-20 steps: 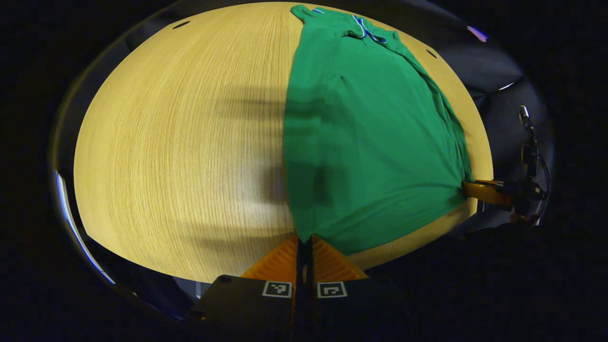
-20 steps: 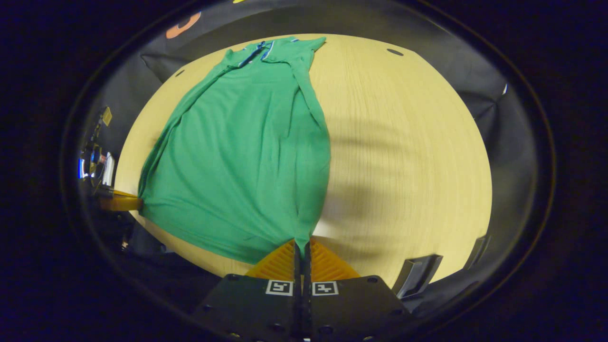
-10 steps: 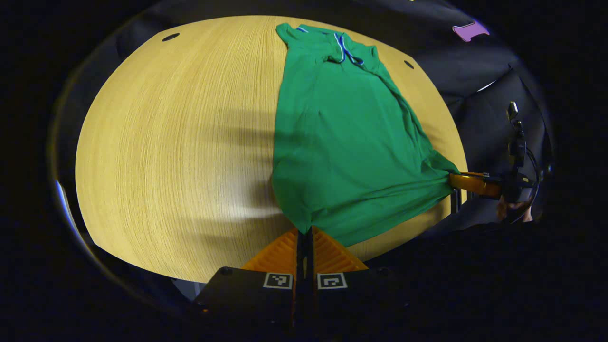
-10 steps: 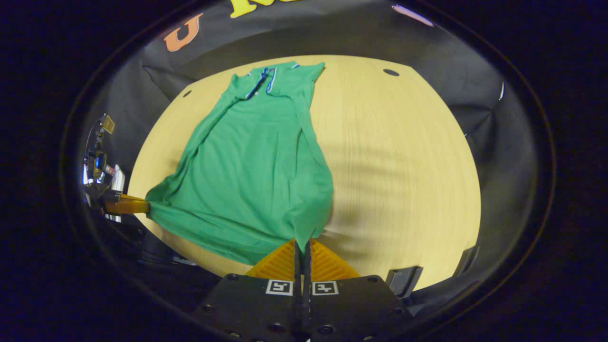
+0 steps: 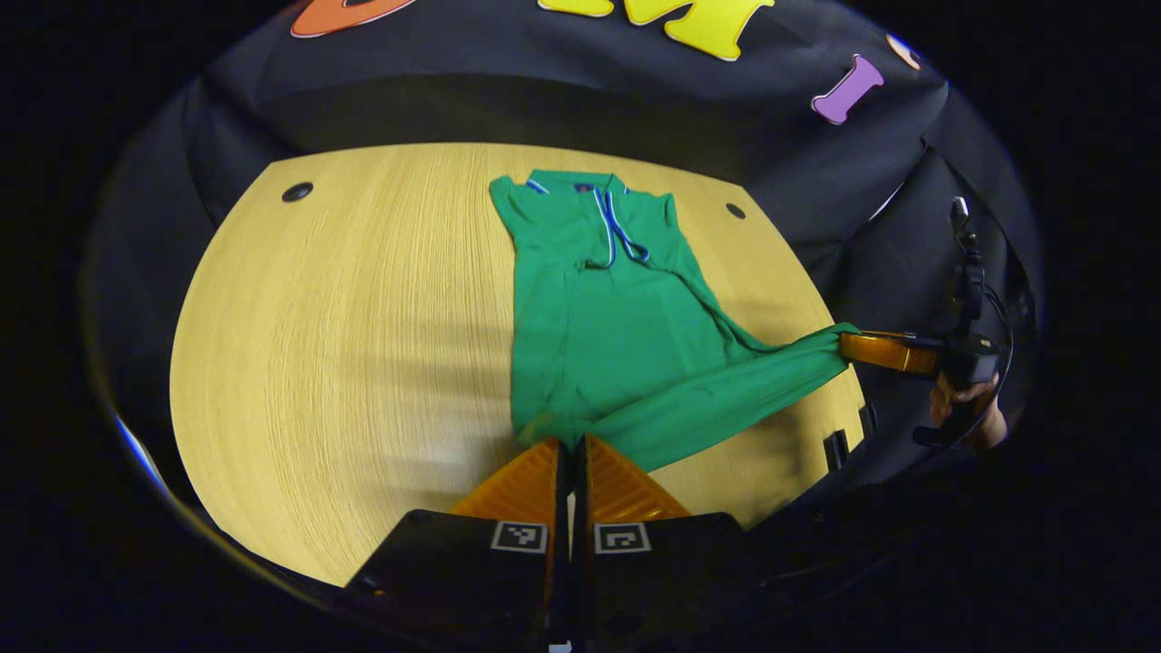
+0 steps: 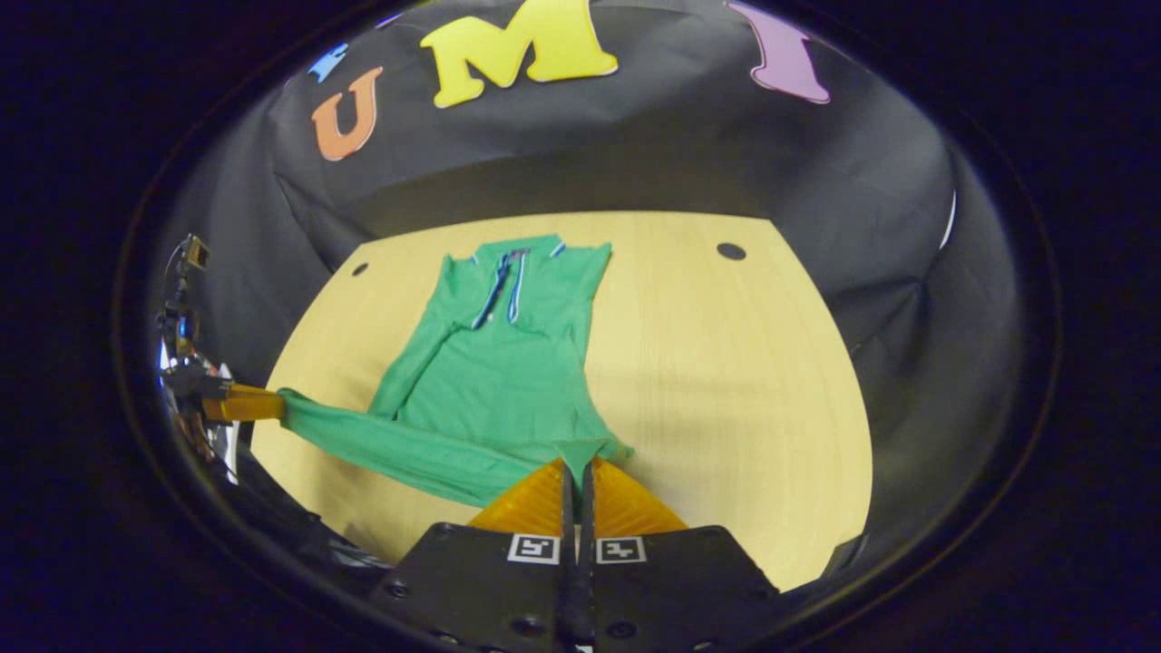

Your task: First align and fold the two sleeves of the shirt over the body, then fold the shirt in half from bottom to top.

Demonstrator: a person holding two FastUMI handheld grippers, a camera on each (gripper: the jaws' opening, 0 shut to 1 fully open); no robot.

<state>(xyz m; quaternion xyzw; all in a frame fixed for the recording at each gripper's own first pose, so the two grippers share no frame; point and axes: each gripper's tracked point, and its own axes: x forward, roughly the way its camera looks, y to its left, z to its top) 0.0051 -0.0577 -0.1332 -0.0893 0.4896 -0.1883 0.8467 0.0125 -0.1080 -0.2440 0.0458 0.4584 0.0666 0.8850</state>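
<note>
a green shirt (image 5: 617,336) is being held over a wooden table (image 5: 345,345), with its collar end lying flat at the far side and its sleeves folded in over the body. in the left gripper view, the left gripper (image 5: 570,446) is being kept closed, its two fingers pressed together on the near left corner of the hem. in the same view the right gripper (image 5: 848,346) is being seen at the right edge of the table, gripped by a hand (image 5: 966,399), with the other hem corner drawn out to its tip. in the right gripper view, the right gripper (image 6: 575,464) is being kept closed on the hem corner, the cloth (image 6: 490,381) being pinched between its fingers. the left gripper (image 6: 272,404) is being shown there at the left, with the hem stretched to it as a raised band above the table (image 6: 726,381). the lower part of the shirt is being lifted clear of the table surface between the two grippers.
</note>
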